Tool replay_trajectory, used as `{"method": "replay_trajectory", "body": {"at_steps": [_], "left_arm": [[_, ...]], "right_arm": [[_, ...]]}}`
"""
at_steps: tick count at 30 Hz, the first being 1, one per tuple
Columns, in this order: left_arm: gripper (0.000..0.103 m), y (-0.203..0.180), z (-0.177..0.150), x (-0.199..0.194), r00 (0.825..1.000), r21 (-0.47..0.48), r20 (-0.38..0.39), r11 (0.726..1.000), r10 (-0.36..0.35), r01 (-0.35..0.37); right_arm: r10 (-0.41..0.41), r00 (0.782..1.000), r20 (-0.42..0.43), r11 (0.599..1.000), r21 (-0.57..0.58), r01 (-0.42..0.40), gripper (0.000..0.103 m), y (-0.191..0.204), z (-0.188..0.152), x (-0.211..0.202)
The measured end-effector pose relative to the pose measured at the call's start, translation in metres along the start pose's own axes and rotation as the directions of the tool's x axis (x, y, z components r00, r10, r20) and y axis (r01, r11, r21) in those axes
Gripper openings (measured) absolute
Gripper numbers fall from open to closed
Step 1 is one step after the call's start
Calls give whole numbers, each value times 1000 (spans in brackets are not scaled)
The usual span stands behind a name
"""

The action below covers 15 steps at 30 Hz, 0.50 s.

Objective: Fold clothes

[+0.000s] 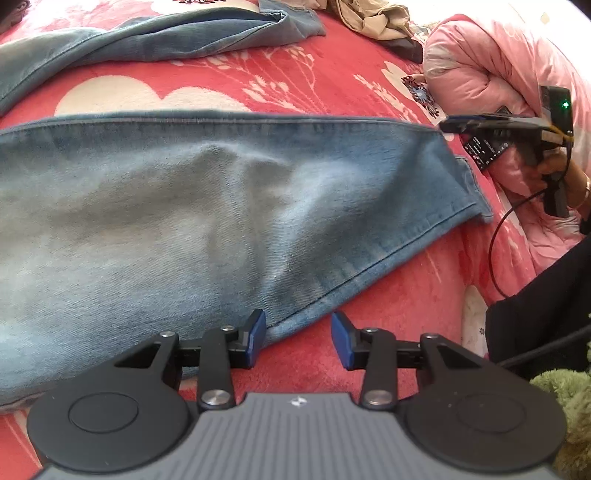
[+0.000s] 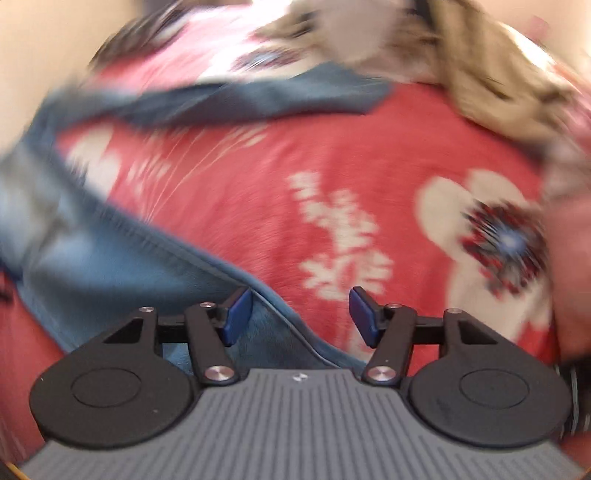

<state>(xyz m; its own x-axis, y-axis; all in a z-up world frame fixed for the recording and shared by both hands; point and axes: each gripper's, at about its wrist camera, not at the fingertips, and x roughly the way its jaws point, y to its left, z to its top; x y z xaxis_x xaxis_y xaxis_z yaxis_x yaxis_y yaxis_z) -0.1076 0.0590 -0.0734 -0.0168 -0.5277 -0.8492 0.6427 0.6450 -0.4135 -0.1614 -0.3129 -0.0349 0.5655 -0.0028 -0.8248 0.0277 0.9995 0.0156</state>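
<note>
Blue jeans lie on a red floral blanket (image 1: 388, 302). One leg (image 1: 184, 221) stretches across the left wrist view, its hem at the right, and the other leg (image 1: 166, 37) lies folded over further back. My left gripper (image 1: 298, 338) is open just above the blanket, its left pad (image 1: 256, 334) at the near edge of the leg, with nothing pinched. The right wrist view is blurred. There my right gripper (image 2: 301, 317) is open, and the jeans' edge (image 2: 110, 266) runs under its left finger (image 2: 236, 317) without being clamped.
A pink quilt (image 1: 498, 74) is bunched at the right, with a beige garment (image 1: 373, 18) behind it. A hand holds the other gripper (image 1: 448, 125) near the quilt, trailing a black cable (image 1: 495, 236). A person's dark clothing (image 1: 535, 325) and a green plush item (image 1: 569, 406) are at the lower right.
</note>
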Motion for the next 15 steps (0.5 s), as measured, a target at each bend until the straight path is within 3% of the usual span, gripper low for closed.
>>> {"method": "replay_trajectory", "body": {"at_steps": [3,6,10,13,15], "left_arm": [[40,0,6,-7,1000,14,25,1000,11,-12],[40,0,15,-12,998,20,56,1000,19,-20],[41,0,25,-11,997,36,66,999,33,-35],[40,1,30,-6,998,44,47,998,49,-51],[41,3,31,-3,998,41,35,998,54,-56]], "right_arm": [[-72,997,19,975,211,67,58,-33,-11,-19],[-40,999,-23,909,414,46,58,-61,-30,-28],[-45,994,-103,830,550,95,58,-78,-62,-21],[-28,996,-86,769,635,76,58,-92,-73,-10],[-31,997,-74,749,658,72,58,-97,-76,-1]]}}
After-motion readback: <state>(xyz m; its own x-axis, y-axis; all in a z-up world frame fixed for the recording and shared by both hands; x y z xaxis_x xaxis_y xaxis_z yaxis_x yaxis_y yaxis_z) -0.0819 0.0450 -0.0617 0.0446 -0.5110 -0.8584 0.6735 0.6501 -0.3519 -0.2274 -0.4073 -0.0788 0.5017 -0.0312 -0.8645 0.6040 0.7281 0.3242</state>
